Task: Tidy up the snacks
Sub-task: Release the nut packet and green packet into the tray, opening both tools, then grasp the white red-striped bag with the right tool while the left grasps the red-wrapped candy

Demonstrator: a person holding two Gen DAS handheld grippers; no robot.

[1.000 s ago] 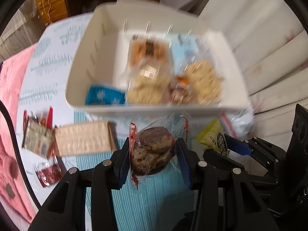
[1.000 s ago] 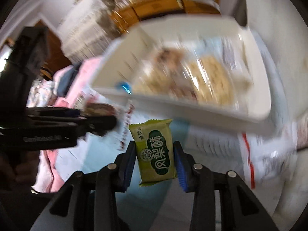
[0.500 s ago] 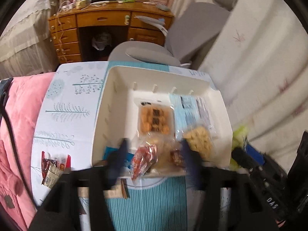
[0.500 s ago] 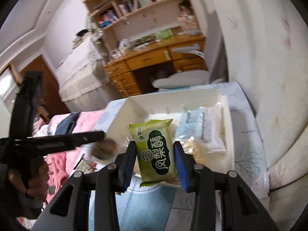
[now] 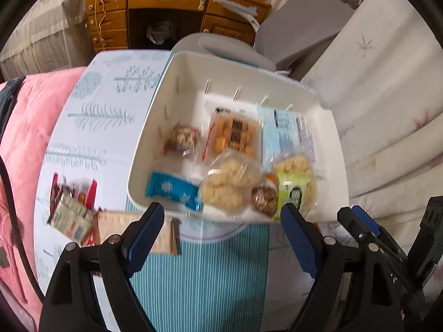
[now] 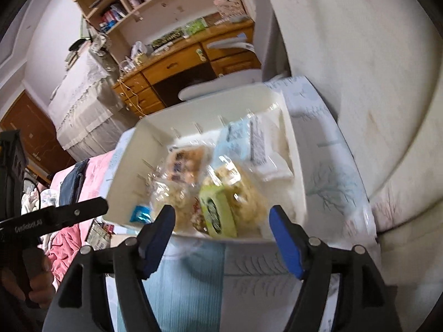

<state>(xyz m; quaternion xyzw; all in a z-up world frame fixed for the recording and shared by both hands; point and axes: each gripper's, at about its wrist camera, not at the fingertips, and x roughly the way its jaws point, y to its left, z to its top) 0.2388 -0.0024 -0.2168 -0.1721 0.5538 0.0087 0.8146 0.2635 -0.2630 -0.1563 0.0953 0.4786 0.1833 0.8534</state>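
Note:
A white bin (image 5: pixel 310 99) (image 6: pixel 130 171) on the patterned table holds several wrapped snacks. A dark round pastry in clear wrap (image 5: pixel 181 139) lies at its left side. A green packet (image 5: pixel 293 196) (image 6: pixel 217 211) lies at its near right, on pale cookies. My left gripper (image 5: pixel 223 231) is open and empty, just in front of the bin's near rim. My right gripper (image 6: pixel 221 236) is open and empty, also at the near rim. It shows at the lower right of the left wrist view (image 5: pixel 368 229).
A tan cracker pack (image 5: pixel 130 231), a small white packet (image 5: pixel 70 217) and a red packet (image 5: pixel 90 193) lie on the table (image 5: pixel 102 127) left of the bin. A pink blanket (image 5: pixel 22 127) lies at the left. A white sofa (image 5: pixel 387 96) and a grey chair (image 5: pixel 299 30) stand at the right and behind.
Both grippers rose over the bin and opened. The dark pastry left the left gripper and lies in the bin. The green packet left the right gripper and lies in the bin.

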